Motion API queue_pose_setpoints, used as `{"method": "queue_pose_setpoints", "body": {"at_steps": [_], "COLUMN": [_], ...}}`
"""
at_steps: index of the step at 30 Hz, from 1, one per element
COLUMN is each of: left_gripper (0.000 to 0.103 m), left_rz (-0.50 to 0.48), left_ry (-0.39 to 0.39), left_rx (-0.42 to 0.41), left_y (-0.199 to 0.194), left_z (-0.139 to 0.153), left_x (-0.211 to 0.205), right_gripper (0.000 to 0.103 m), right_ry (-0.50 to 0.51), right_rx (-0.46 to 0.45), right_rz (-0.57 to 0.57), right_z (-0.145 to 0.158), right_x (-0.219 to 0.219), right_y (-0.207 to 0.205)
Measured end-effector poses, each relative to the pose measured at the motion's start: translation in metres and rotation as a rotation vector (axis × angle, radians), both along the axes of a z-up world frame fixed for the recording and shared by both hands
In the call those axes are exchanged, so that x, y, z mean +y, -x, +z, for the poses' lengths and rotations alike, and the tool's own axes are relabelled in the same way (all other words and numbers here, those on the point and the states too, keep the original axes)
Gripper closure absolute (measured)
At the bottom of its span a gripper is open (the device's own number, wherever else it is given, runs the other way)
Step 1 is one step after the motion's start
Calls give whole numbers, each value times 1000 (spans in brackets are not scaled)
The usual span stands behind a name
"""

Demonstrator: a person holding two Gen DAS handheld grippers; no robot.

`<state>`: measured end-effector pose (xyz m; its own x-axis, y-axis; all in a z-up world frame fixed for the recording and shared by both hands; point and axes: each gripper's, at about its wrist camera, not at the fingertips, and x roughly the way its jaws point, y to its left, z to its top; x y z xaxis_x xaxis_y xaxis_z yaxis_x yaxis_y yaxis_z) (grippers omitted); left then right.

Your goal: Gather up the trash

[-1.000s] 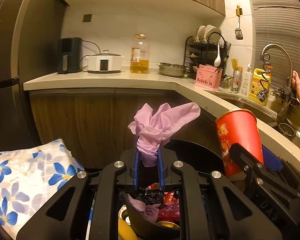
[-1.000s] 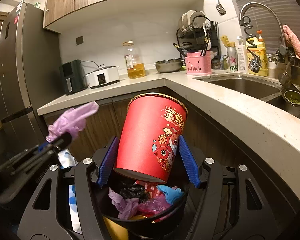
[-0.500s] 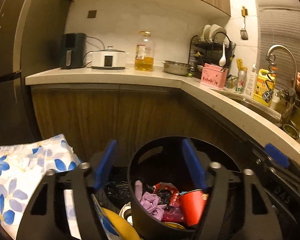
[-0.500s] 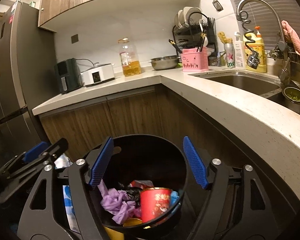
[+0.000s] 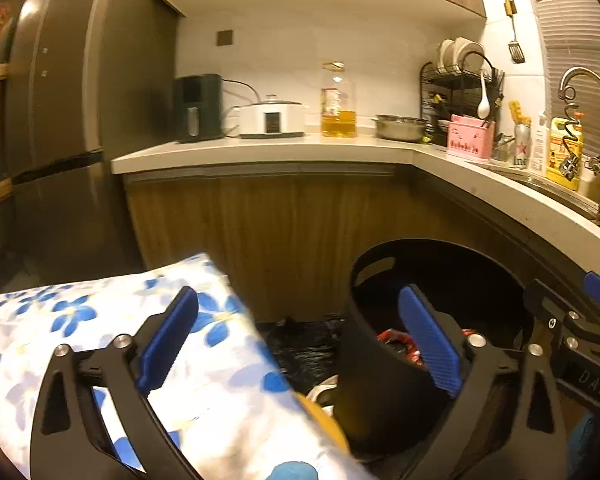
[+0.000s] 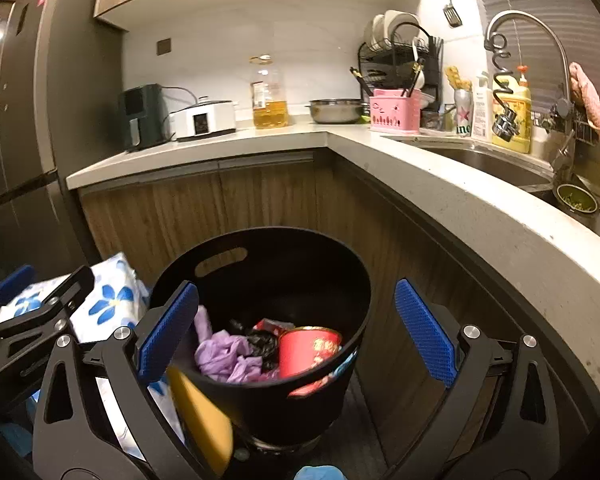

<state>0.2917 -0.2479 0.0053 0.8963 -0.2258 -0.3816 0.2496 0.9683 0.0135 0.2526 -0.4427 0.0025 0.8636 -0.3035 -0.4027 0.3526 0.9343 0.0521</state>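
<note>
A black trash bin [image 6: 284, 240] stands on the floor by the counter corner; it also shows in the left wrist view [image 5: 420, 252]. Inside lie a purple glove [image 6: 224, 354], a red paper cup [image 6: 308, 350] and dark and red wrappers. My right gripper [image 6: 296, 332] is open and empty, with its jaws spread over the bin's mouth. My left gripper [image 5: 298, 336] is open and empty, to the left of the bin, its left finger over a floral cushion. The left gripper's side shows in the right wrist view [image 6: 40, 308].
A white cushion with blue flowers [image 5: 100, 340] lies left of the bin. A yellow object [image 6: 200, 416] sits by the bin's base. The counter [image 6: 440, 184] wraps around behind and to the right, with a sink [image 6: 496, 164]. A fridge [image 5: 60, 120] stands left.
Both grippers opened and dropped their loads: the purple glove and the red cup now lie in the bin. The left gripper has since swung left, away from the bin.
</note>
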Motion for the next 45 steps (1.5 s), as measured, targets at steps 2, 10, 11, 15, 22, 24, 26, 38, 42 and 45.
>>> {"method": "queue_pose_setpoints", "body": {"at_steps": [2,10,11,15,22,24,26,38,42,45], "left_gripper": [6,6,6,6,6,6,6,6,6,6], "left_rz": [28,99,100,103,98,97,90,107,108,107], "left_ry": [-5,-6,-1,13,16,18,23,28,35,34], "left_rx": [-10,-29,-27,-17,-12,-11,-10,5,3,2], "left_y": [10,56,61,80,119,130,140,180,188,193], "left_z": [2,8,9,11,9,8,7,1,1,1], "left_x": [11,57,61,76,98,104,109,132,138,140], "right_gripper": [5,5,5,5,5,5,5,5,5,5], "right_ry": [5,9,8,15,15,14,20,43,47,50], "right_rx": [0,9,11,12,-6,-14,-20,-17,-25,-31], "right_rz": [12,40,41,48,58,65,66,70,76,78], "right_z": [2,8,9,10,13,14,14,9,10,12], "right_x": [10,44,47,64,89,96,101,128,136,140], "right_y": [7,36,40,62,102,114,124,165,175,181]}}
